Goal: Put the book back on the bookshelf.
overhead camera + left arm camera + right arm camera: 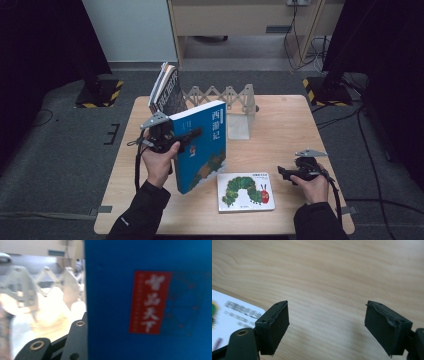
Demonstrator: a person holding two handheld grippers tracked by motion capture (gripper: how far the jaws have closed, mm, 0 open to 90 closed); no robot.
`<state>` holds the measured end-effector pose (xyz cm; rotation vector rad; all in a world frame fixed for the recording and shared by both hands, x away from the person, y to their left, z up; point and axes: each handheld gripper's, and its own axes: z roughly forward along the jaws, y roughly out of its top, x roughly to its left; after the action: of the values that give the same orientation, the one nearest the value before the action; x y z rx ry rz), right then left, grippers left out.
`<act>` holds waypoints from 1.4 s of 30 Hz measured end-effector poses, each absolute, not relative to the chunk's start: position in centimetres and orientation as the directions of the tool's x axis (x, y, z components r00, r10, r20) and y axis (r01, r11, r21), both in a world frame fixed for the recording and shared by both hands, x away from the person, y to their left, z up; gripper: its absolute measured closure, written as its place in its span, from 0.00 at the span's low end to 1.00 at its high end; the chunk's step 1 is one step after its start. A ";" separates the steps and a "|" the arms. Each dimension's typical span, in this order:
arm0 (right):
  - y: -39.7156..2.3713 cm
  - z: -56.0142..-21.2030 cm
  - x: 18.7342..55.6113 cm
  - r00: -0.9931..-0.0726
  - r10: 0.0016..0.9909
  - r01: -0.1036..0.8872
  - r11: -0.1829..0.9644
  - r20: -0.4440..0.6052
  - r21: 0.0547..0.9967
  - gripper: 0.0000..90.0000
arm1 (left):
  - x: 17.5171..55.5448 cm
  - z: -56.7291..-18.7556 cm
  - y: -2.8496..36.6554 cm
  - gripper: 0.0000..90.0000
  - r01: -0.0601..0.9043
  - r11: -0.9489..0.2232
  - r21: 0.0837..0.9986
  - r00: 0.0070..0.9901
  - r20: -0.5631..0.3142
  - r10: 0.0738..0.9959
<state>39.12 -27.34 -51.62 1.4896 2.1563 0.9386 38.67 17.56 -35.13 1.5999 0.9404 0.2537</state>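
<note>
A: Where does the shelving stand?

B: Partway — two books [165, 90] already lean in the accordion rack [220, 96] at about eleven o'clock on the table [285, 125]. The blue book [202, 145] is upright off the table near the middle, clamped by the left gripper [187, 136] along its nine o'clock edge; in the left gripper view its cover [150, 302] sits right against the black jaw.

A: And the other hand?

B: The right gripper [286, 172] hovers at four o'clock, jaws spread wide with bare wood between them, nothing held. The caterpillar book [245, 192] lies flat at six o'clock, just beside it.

A: So what's left?

B: I'd judge the blue one must go into the rack, then the caterpillar book — untouched so far
</note>
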 end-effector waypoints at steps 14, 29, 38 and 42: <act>-28.3 -53.2 39.6 -0.352 0.936 0.697 0.253 0.012 0.670 0.12 | 39.4 -33.2 19.3 0.67 0.360 0.052 0.931 0.576 -0.266 0.773; -28.4 -53.9 39.5 -0.336 0.942 0.668 0.234 0.005 0.706 0.02 | 44.2 -32.0 17.5 0.67 0.314 0.081 0.946 0.517 -0.242 0.821; -28.4 -53.9 39.5 -0.334 0.942 0.672 0.234 0.006 0.703 0.01 | 47.4 -32.1 16.7 0.67 0.293 0.137 0.946 0.473 -0.267 0.840; -28.4 -53.9 39.5 -0.336 0.942 0.670 0.235 0.005 0.704 0.01 | 48.4 -32.5 16.5 0.67 0.297 0.139 0.945 0.454 -0.268 0.850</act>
<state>39.54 -28.43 -53.95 1.4776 2.0916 0.8662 48.35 16.48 -32.54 1.4256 1.0875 0.5427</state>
